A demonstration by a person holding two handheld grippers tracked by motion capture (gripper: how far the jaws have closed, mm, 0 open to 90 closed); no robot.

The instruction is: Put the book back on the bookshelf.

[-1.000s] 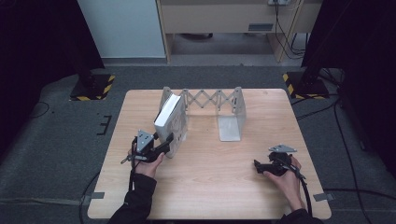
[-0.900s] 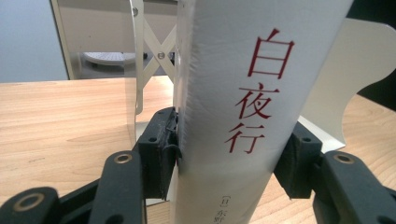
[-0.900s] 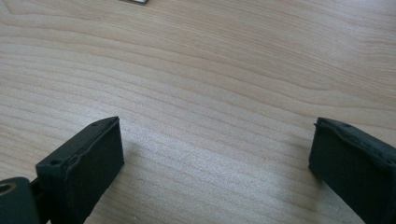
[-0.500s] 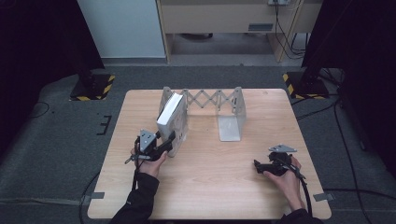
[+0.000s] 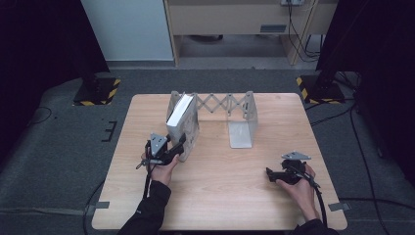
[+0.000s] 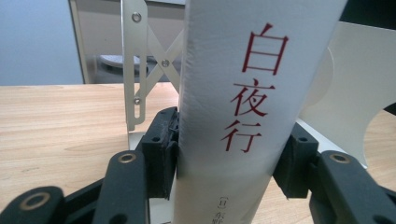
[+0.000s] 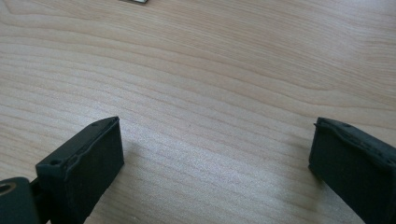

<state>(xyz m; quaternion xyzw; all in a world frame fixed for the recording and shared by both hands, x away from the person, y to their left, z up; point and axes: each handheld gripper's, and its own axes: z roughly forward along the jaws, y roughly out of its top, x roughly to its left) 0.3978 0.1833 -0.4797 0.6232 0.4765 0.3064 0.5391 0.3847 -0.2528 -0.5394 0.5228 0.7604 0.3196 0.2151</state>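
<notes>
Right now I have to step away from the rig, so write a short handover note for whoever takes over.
Left tool: shut on the spine of the white book, which stands upright in the left end of the expandable metal book rack at the back of the table.
Right tool: open, holds nothing, low over bare wood at the front right.
Done: the book is gripped, and it is in the rack.
Left: whether the book is going in or coming out cannot be told; finish that move, then release.
</notes>
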